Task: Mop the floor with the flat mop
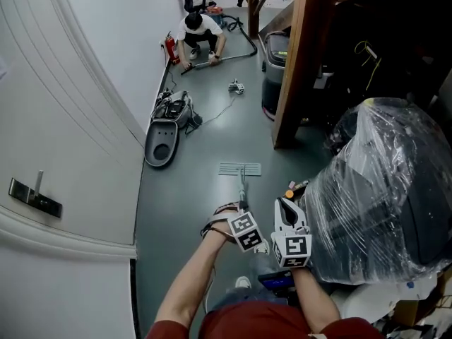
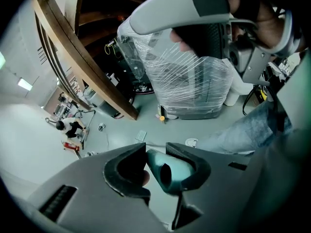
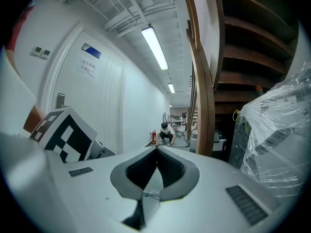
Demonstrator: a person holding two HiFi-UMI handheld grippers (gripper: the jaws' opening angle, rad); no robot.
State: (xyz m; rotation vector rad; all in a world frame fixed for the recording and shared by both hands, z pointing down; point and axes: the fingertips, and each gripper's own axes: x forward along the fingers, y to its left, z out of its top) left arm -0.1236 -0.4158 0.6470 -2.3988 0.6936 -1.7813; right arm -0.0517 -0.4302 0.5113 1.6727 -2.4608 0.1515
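Note:
The flat mop's grey head [image 1: 240, 169] lies flat on the grey-green floor ahead of me, and its thin handle [image 1: 242, 191] runs back toward my grippers. My left gripper [image 1: 239, 210] is shut on the handle's teal grip [image 2: 167, 171], which sits between the dark pads; the mop head [image 2: 141, 136] shows small beyond the jaws. My right gripper [image 1: 283, 205] is just to the right of the handle and not on it. In the right gripper view its jaws [image 3: 156, 149] meet at the tips with nothing between them.
A big plastic-wrapped bundle [image 1: 385, 189] stands close on my right. A wooden stair post [image 1: 291, 76] and a dark bin [image 1: 274, 73] are ahead on the right. A grey machine [image 1: 162, 141] lies by the left wall. A person [image 1: 200, 37] crouches far down the corridor.

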